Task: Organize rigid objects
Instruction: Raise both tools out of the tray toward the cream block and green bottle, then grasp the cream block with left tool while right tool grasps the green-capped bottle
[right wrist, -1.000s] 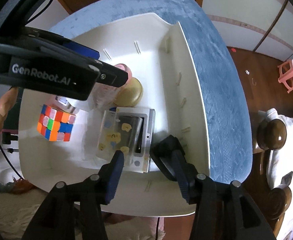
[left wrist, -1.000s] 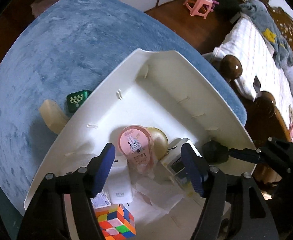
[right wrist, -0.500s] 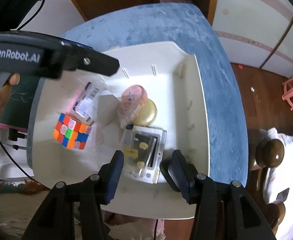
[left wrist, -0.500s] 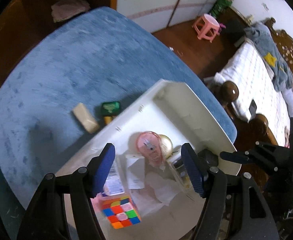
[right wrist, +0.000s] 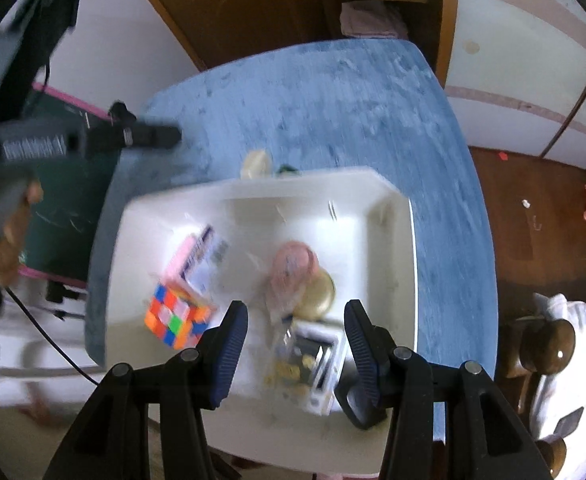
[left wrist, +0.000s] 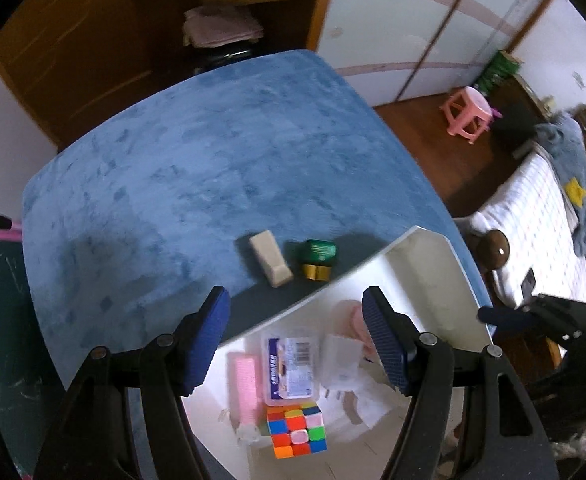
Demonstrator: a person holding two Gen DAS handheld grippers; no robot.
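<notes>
Left wrist view: left gripper [left wrist: 295, 334] jaws spread, empty, above the beige block [left wrist: 270, 258] and green box [left wrist: 317, 259] outside the white bin [left wrist: 425, 258]; right gripper [right wrist: 295, 354] likewise; hasty reach could knock them away

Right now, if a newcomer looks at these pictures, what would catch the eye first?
Probably the bright colour cube lying in the white bin, beside a pink bar and a labelled clear box. Next, two things outside the bin on the blue table: a beige block and a green and gold container. Both tools are open and empty.
</notes>
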